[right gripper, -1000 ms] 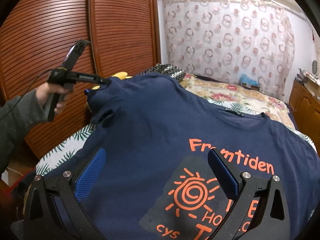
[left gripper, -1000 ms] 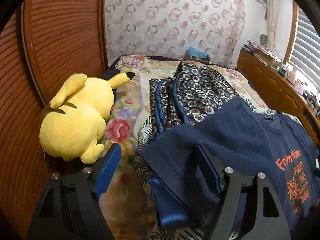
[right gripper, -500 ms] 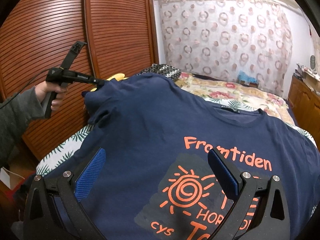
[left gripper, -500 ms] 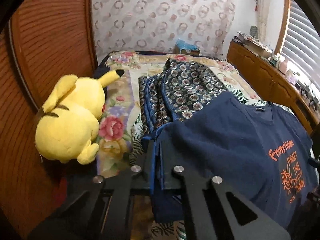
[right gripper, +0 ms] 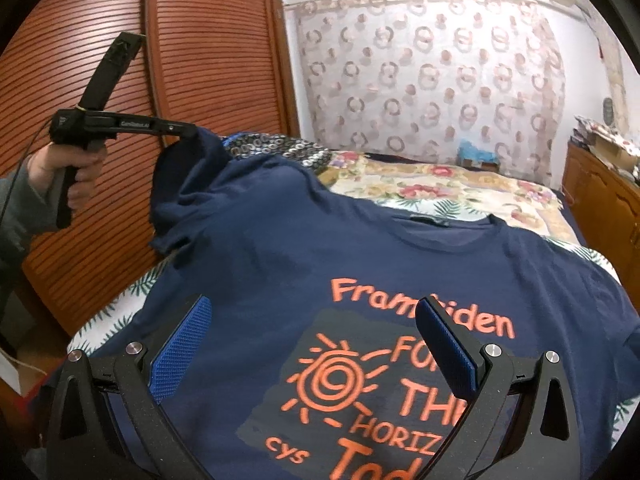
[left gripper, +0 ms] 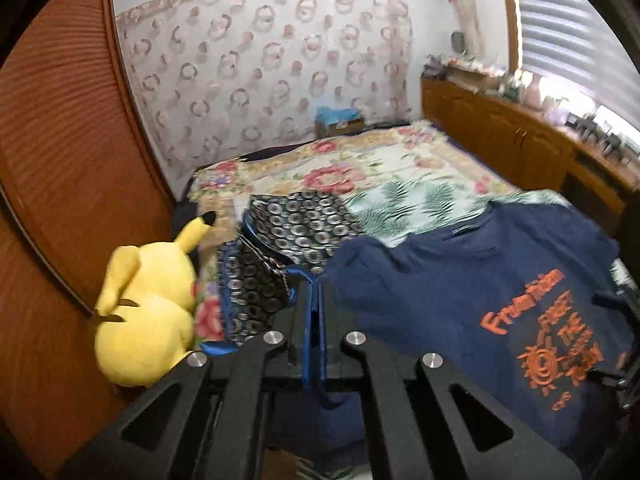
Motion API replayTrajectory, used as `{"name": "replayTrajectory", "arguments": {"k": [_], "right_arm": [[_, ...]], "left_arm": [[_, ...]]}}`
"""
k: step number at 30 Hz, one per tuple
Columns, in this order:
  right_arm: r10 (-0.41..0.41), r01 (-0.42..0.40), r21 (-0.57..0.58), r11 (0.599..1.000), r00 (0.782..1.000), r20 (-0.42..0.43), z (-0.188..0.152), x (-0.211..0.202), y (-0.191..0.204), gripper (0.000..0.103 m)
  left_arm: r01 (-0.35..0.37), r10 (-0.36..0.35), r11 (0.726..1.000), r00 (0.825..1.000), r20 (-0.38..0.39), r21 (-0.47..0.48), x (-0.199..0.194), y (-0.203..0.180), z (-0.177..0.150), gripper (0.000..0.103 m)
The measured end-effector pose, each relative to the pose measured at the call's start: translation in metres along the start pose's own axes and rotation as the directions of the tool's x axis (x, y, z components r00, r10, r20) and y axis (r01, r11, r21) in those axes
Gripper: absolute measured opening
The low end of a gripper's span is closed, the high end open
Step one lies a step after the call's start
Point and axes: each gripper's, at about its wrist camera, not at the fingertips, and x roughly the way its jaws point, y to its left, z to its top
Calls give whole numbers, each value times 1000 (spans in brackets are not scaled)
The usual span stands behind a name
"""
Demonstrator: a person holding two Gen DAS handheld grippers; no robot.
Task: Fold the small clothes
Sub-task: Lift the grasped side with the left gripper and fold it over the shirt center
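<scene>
A navy T-shirt (right gripper: 360,248) with orange print lies face up on the bed, also seen as the T-shirt (left gripper: 460,280) in the left wrist view. My left gripper (left gripper: 316,300) is shut on the shirt's sleeve and holds it lifted off the bed; in the right wrist view the left gripper (right gripper: 188,130) pinches that raised sleeve at the upper left. My right gripper (right gripper: 316,344) hovers open over the printed chest, blue pads wide apart with nothing pressed between them.
A yellow plush toy (left gripper: 148,304) lies at the bed's left edge by the slatted wooden wardrobe (right gripper: 200,60). A folded dark patterned garment (left gripper: 296,224) rests behind the shirt on the floral bedspread (left gripper: 380,172). A wooden cabinet (left gripper: 520,140) lines the right side.
The left gripper's jaws went from wide open around the sleeve to shut on it, then rose and carried the sleeve up and inward. The right gripper barely shifted and stayed open.
</scene>
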Motion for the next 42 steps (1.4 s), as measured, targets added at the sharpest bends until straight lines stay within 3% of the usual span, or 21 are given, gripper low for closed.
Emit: {"name": "replayTrajectory", "arguments": {"k": [5, 13, 22, 29, 36, 42], "right_arm": [[-17, 17, 3, 1000, 1000, 4, -1, -4, -7, 103], [-8, 8, -2, 1000, 1000, -1, -2, 0, -1, 103], [-12, 12, -21, 1000, 1000, -6, -2, 4, 3, 103], [-12, 12, -17, 1000, 1000, -14, -4, 7, 3, 103], [-10, 10, -20, 1000, 1000, -16, -5, 8, 4, 103], [-18, 18, -24, 1000, 1000, -10, -4, 8, 3, 103]], "left_arm": [[-87, 86, 996, 995, -53, -30, 7, 26, -13, 0], [-73, 69, 996, 994, -88, -50, 7, 36, -52, 0], [-58, 58, 998, 998, -11, -30, -11, 20, -62, 0], [-112, 112, 993, 994, -5, -32, -19, 26, -65, 0], [-66, 67, 997, 998, 12, -45, -21, 25, -70, 0], [56, -53, 998, 997, 61, -41, -39, -4, -46, 0]]}}
